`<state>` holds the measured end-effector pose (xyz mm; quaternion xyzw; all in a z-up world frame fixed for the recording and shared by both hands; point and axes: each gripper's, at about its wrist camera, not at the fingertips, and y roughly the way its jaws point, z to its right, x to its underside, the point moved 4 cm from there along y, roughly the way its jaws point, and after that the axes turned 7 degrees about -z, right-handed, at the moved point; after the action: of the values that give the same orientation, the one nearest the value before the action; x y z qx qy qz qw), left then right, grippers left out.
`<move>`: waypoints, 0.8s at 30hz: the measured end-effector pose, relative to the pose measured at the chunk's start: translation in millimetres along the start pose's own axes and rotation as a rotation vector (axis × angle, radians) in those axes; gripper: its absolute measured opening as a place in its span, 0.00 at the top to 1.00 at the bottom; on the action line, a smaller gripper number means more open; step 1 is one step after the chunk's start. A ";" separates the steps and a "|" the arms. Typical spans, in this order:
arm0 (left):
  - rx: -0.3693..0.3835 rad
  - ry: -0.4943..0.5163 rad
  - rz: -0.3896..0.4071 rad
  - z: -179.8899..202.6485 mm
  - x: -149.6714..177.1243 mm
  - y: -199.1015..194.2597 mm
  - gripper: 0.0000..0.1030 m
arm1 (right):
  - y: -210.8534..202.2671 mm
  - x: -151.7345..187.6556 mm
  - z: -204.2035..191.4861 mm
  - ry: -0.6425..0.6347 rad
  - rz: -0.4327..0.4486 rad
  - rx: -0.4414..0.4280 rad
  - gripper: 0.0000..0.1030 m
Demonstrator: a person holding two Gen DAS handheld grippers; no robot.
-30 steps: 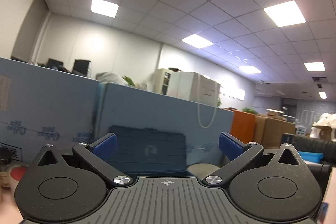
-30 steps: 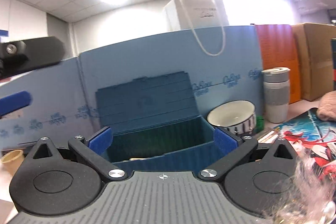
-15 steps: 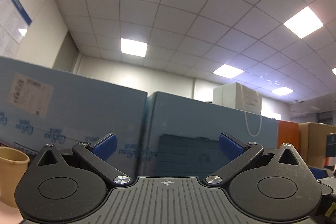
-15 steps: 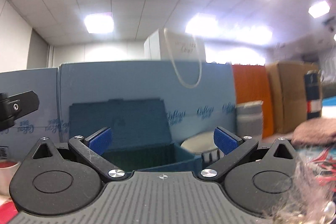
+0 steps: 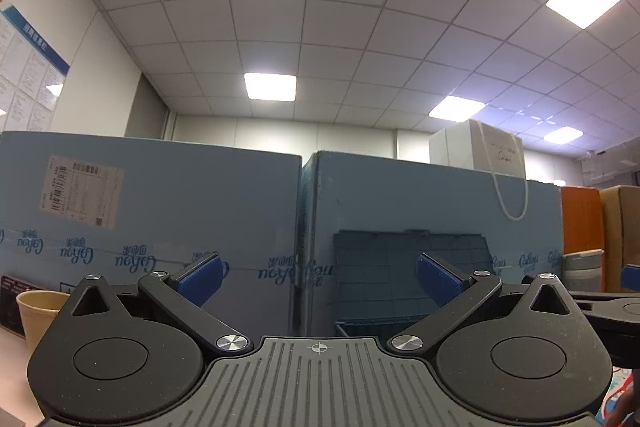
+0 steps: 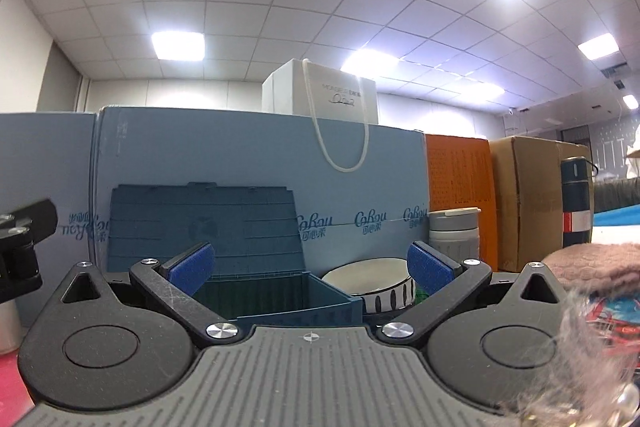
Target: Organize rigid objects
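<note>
1. The inside of the blue storage box (image 6: 276, 297) is mostly hidden behind the right gripper's body; its contents cannot be told.
2. The bowl (image 6: 374, 285) shows only its upper part; the right finger covers its right side.
3. The paper cup (image 5: 38, 311) is partly covered by the left gripper's body.
4. The wall poster (image 5: 24, 67) is cut by the left edge, its text too small to read.
5. The shipping label (image 5: 82, 191) is too small to read.
6. The pink knitted item (image 6: 592, 263) runs out of the right edge.
</note>
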<state>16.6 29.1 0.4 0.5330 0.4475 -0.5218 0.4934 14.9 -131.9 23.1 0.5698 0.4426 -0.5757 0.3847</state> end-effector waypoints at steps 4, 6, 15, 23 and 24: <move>-0.005 0.003 -0.022 -0.3 1.4 3.9 0.00 | -2.8 -0.2 -0.5 0.003 0.011 -0.005 0.00; -0.004 0.002 -0.027 -0.5 1.6 5.0 0.00 | -4.2 -0.2 -1.2 0.001 0.015 -0.004 0.00; 0.012 0.002 -0.047 0.0 3.1 9.0 0.00 | -3.4 -0.5 -4.2 -0.003 0.004 -0.029 0.00; 0.017 -0.008 -0.068 -2.3 4.3 12.3 0.00 | -3.1 -1.1 -4.2 -0.001 0.004 -0.036 0.00; 0.017 -0.008 -0.067 -2.4 4.3 12.2 0.00 | -3.1 -1.1 -4.2 0.000 0.005 -0.037 0.00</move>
<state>29.2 29.9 -3.2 0.5196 0.4586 -0.5441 0.4729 13.3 -127.1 24.5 0.5637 0.4518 -0.5665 0.3965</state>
